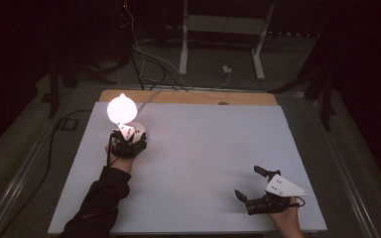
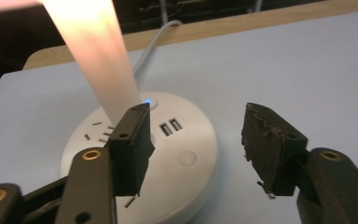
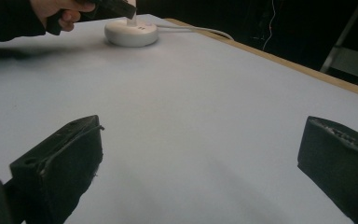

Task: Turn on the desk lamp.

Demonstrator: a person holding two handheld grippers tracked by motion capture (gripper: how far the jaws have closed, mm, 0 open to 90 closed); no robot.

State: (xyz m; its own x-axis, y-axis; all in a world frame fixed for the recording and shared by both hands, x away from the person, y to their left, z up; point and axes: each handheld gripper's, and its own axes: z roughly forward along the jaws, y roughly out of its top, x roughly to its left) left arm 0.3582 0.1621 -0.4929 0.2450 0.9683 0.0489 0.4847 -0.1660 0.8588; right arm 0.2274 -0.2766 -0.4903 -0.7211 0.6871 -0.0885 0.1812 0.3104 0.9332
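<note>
From above: lit lamp (image 1: 121, 110) at far-left of white board (image 1: 203, 148), left gripper (image 1: 127, 135) just behind it; right gripper (image 1: 252, 186) near right, jaws apart.

Along left gripper: glowing stem (image 2: 95, 56) tilting up-left from round white base (image 2: 177, 154), jaws apart over base.

Along right gripper: jaws wide, base (image 3: 131, 33) far off.

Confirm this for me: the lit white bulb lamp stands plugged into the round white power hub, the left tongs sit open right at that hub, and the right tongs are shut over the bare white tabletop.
One point is wrong: the right tongs are open, not shut. The right gripper view shows their two black jaws set far apart over the bare white tabletop. The rest holds: the lit white bulb lamp stands in the round white power hub, and the left tongs sit open at it.
</note>
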